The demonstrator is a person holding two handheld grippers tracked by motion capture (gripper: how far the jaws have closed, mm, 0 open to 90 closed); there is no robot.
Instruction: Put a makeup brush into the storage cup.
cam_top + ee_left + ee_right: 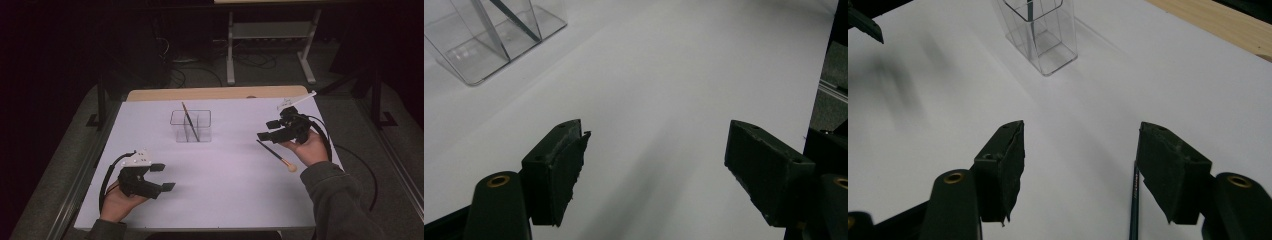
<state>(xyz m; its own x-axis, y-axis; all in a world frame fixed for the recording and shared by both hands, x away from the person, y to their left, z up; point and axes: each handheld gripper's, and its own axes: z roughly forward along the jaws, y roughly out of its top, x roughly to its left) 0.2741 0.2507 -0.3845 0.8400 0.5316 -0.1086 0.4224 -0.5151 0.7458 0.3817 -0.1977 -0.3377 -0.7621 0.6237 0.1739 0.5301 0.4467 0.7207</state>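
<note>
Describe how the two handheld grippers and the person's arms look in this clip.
Both the left gripper and the right gripper are black, each with two blocky, flat-faced fingers and brass-coloured rivets behind them. Each has a pale three-cornered plate on top and trails a black cable. The person's right arm wears a grey-green sleeve.

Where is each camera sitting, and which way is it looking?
High view: above the person's side, looking forward and down on the white table; forearms, left gripper, right gripper.
Left gripper view: rides the left gripper, over the table toward the clear box.
Right gripper view: rides the right gripper, toward that box; a brush beside one jaw.
All share the box.
</note>
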